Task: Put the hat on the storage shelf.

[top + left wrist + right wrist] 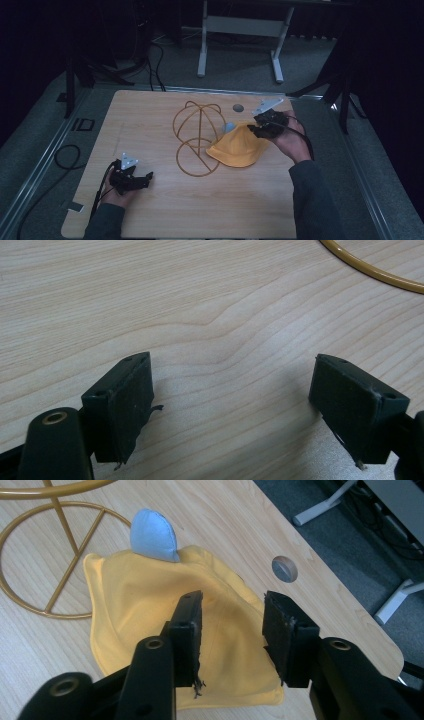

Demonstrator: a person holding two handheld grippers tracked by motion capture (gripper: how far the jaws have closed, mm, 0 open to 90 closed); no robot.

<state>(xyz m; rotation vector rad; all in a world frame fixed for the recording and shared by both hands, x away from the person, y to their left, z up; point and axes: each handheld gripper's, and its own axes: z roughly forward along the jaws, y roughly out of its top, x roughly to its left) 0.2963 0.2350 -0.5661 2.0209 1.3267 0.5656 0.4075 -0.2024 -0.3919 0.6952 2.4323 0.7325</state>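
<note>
- The left gripper (145, 178) rests low at the near left of the wooden table (150, 215), held in the person's left hand (117, 195). In the left gripper view its jaws stand wide apart with nothing between them, only bare wood grain below.
- Just right of it, near the table's middle, stands a gold wire hat stand (197, 137): a domed cage rising from a flat ring base with spokes. The cage is empty; nothing hangs on it.
- A yellow hat (237, 147) lies flat on the table, its edge touching the stand's base on the right side. A pale blue rounded piece (152, 537) shows at its far edge, toward the stand.
- A small round hole (238, 107) sits in the tabletop near the far edge.
- The right gripper (252, 131), held in the right hand (290, 142), is at the hat's right edge. In the right gripper view its jaws are apart above the yellow cloth; whether they touch it, I cannot tell.
</note>
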